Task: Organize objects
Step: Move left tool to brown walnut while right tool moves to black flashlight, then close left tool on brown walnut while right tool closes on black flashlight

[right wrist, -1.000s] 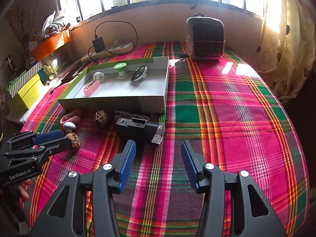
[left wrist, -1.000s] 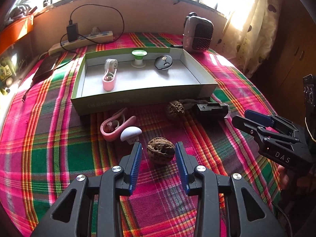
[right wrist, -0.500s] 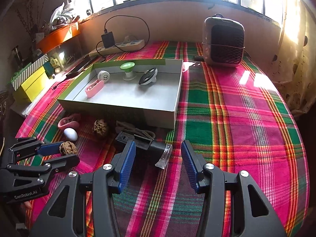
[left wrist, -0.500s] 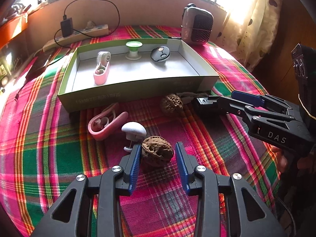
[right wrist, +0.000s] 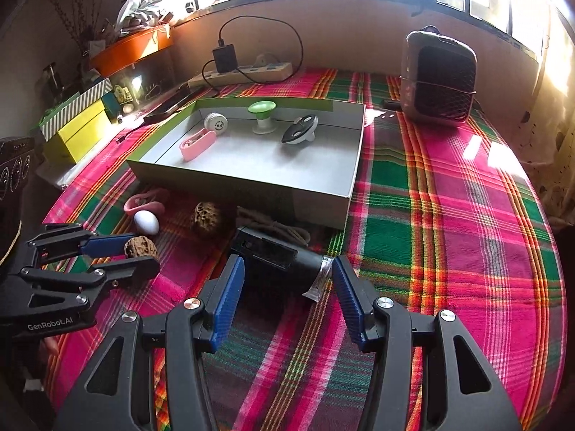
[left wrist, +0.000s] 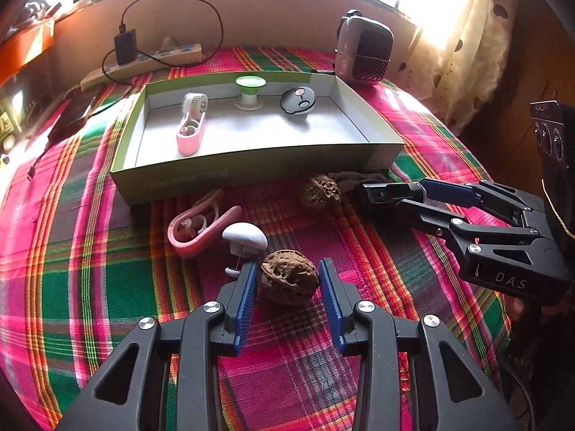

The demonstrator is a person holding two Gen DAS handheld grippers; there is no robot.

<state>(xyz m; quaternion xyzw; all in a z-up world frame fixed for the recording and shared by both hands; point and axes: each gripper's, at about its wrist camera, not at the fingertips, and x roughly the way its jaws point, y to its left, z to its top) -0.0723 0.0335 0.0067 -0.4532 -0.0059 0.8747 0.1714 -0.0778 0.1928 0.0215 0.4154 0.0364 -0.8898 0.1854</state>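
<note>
My left gripper (left wrist: 289, 287) is open with a brown walnut (left wrist: 289, 276) between its fingers on the plaid cloth; it also shows in the right wrist view (right wrist: 141, 248). My right gripper (right wrist: 287, 287) is open around a black device (right wrist: 275, 255) with a clear tip, which also shows in the left wrist view (left wrist: 386, 194). A second walnut (left wrist: 319, 194), a pink clip (left wrist: 197, 228) and a white mushroom-shaped piece (left wrist: 245, 237) lie in front of the green-edged box (left wrist: 251, 168). The box holds a pink tape dispenser (left wrist: 191, 125), a green-topped spool (left wrist: 249, 91) and a black-and-white disc (left wrist: 298, 100).
A small heater (right wrist: 438, 79) stands behind the box on the right. A power strip (right wrist: 244, 72) with a charger lies by the back wall. Yellow and striped boxes (right wrist: 77, 122) sit at the left edge. A cord (right wrist: 273, 228) lies by the black device.
Both grippers have moved forward. The left one now straddles the near walnut; the right one now straddles the black device. Nothing has been lifted.
</note>
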